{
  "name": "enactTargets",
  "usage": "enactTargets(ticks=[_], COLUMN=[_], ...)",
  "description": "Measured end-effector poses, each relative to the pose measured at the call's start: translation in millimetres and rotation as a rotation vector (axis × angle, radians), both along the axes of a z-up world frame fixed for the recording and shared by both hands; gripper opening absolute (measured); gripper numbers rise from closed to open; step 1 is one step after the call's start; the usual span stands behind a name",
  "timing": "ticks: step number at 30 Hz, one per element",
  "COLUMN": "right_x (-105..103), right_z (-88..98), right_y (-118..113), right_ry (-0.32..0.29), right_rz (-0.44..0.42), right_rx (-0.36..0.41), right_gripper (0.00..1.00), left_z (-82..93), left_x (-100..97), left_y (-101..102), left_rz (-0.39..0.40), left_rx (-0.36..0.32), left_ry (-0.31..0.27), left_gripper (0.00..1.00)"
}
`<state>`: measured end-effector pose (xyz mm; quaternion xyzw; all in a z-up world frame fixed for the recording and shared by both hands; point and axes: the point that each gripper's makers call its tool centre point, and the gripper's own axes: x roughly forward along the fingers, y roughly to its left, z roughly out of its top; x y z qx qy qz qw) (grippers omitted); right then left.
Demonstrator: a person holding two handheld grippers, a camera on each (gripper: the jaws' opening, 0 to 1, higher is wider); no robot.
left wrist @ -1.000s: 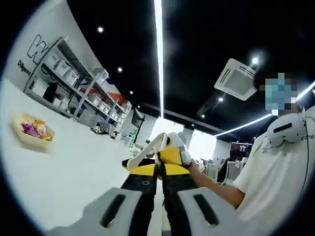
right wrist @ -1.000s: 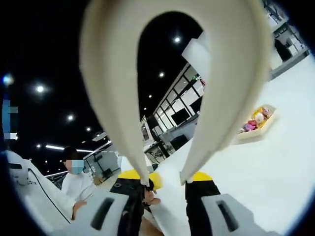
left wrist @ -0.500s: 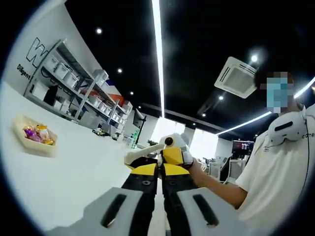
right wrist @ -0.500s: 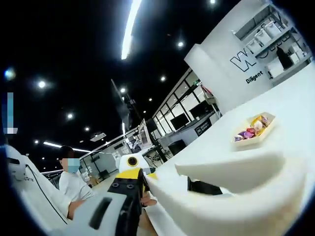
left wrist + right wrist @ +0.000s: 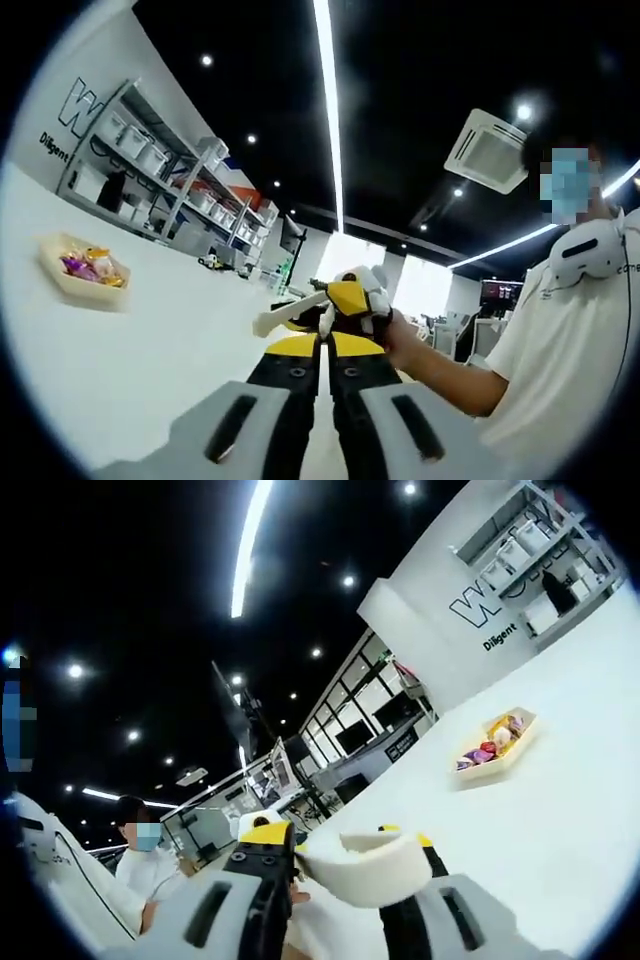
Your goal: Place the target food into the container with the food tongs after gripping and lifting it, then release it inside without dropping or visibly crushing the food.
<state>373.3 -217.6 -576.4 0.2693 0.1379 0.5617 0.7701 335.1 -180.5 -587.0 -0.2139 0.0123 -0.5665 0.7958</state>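
Since a second ago, when the cream plastic food tongs (image 5: pixel 372 868) stood upright with their arms spread right across my right gripper view, they have swung down and now lie low between the right gripper (image 5: pixel 340 875)'s jaws, which are clenched on them. Seen from the left gripper view, the tongs (image 5: pixel 290 313) are a pale bar in that same gripper (image 5: pixel 345 305). That tells me the tool is being readied in hand rather than used — no food is gripped yet, so the real work is all ahead.

My left gripper (image 5: pixel 320 375) has its jaws pressed together with nothing between them.

The tongs' long axis, judged from the left gripper view, points roughly toward the shallow cream tray of bright wrapped sweets (image 5: pixel 495 745) on the white desk (image 5: pixel 560 810). In the right gripper view I mostly see their curved bend, side-on.

The tray (image 5: pixel 85 272) sits well apart from both grippers, and the tongs are nowhere near it yet.
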Motion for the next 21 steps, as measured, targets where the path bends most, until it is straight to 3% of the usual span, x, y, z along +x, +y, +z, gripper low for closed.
enactTargets(ticks=[15, 21], right_x=[6.9, 8.7], right_z=[-20.6, -34.5], right_y=[0.3, 0.8], right_ry=[0.024, 0.040], right_rz=[-0.035, -0.046], right_rx=[-0.087, -0.130], right_gripper=[0.27, 0.28], left_z=[-19.4, -29.3], left_x=[7.8, 7.6], left_y=[13.0, 18.2], left_rz=[0.049, 0.064], left_rx=[0.101, 0.176], left_ry=[0.010, 0.011], left_gripper=[0.02, 0.02])
